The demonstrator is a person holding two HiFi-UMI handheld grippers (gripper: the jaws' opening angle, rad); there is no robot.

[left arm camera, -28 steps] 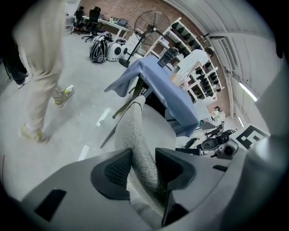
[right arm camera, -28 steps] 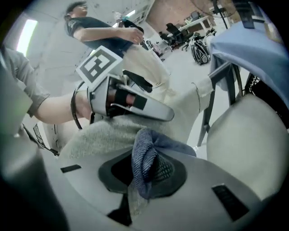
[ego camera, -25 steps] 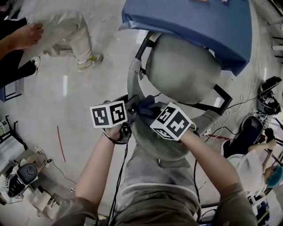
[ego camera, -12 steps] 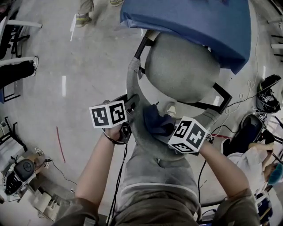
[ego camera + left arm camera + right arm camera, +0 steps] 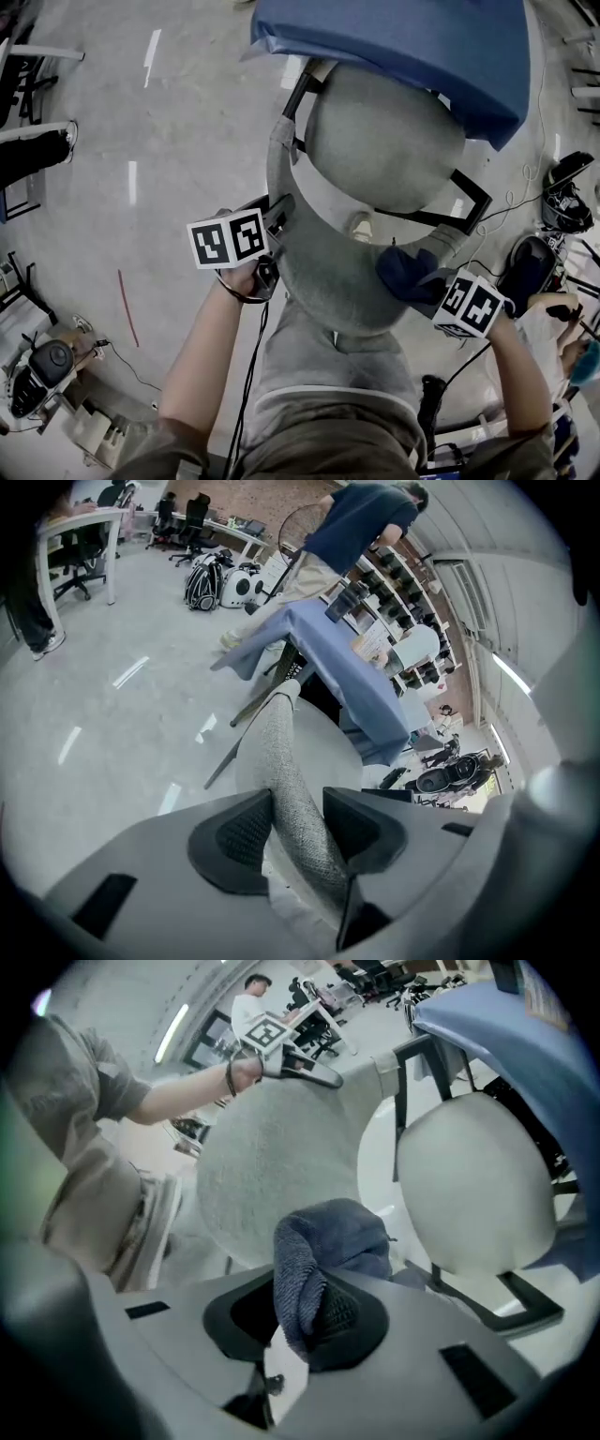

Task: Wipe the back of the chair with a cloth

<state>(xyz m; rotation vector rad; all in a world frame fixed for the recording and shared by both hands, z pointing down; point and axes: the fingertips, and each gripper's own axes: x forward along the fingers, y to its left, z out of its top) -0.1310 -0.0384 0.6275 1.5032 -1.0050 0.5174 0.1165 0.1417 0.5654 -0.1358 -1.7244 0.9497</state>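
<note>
- Your left gripper [image 5: 298, 797] is closed on the upper edge of the curved grey woven-fabric chair back [image 5: 281, 742]. Both ribbed pads [image 5: 246, 834] press the fabric, and the jaws stand fairly wide to take its thickness.
- In the head view, this grip sits at the left end of the chair back.
- Your right gripper [image 5: 300, 1299] is clamped on a bunched dark blue terry cloth [image 5: 336, 1237]. One fold hangs down between the jaws, and the rest bulges out ahead of them.
- The cloth [image 5: 403, 272] lies against the chair back near its right end, close to the black armrest frame [image 5: 472, 199].
- The two grippers are well apart, one at each end of the chair back.
- The rounded pale grey seat [image 5: 384, 141] lies beyond the chair back, with its far edge under the blue-covered table [image 5: 403, 47].
- The chair stands on a glossy grey floor [image 5: 187, 141].
</note>
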